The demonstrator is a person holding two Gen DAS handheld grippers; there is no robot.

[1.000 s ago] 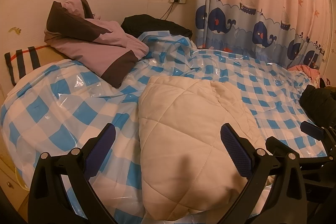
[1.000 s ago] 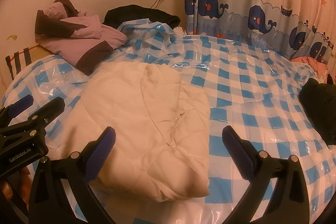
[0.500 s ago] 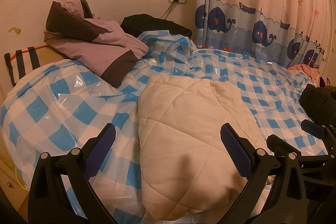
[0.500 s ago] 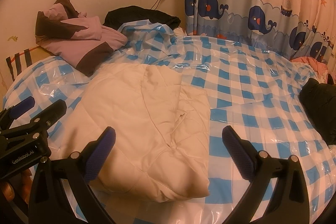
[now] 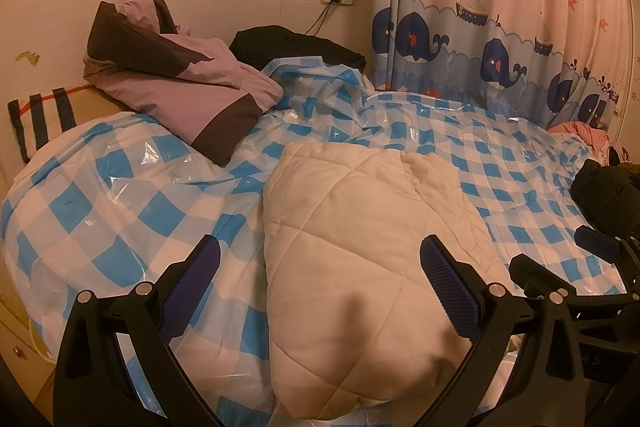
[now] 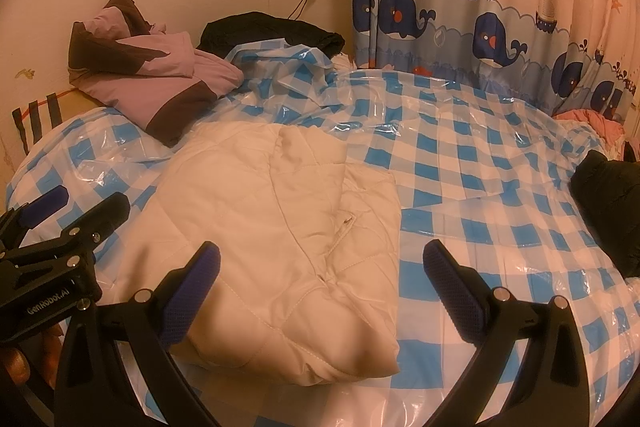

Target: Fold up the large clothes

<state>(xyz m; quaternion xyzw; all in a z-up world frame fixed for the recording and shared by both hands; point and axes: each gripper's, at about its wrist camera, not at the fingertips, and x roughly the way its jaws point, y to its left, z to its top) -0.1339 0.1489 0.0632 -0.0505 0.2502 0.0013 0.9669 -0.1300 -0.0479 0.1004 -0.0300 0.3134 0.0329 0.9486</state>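
Note:
A cream quilted jacket lies folded into a thick bundle on the blue-and-white checked plastic sheet that covers the bed; the right wrist view shows the jacket left of centre. My left gripper hovers open over the bundle's near end, holding nothing. My right gripper is open too, above the jacket's near right corner. Each gripper shows in the other's view: the right gripper at the jacket's right, the left gripper at its left.
A purple and brown garment rests against the headboard, with a black garment behind it. Another black garment lies at the right edge near pink cloth. A whale-print curtain hangs behind. A striped pillow sits far left.
Both views have shifted slightly, as the grippers drift a little over the bed. The jacket lies as before and both grippers stay open.

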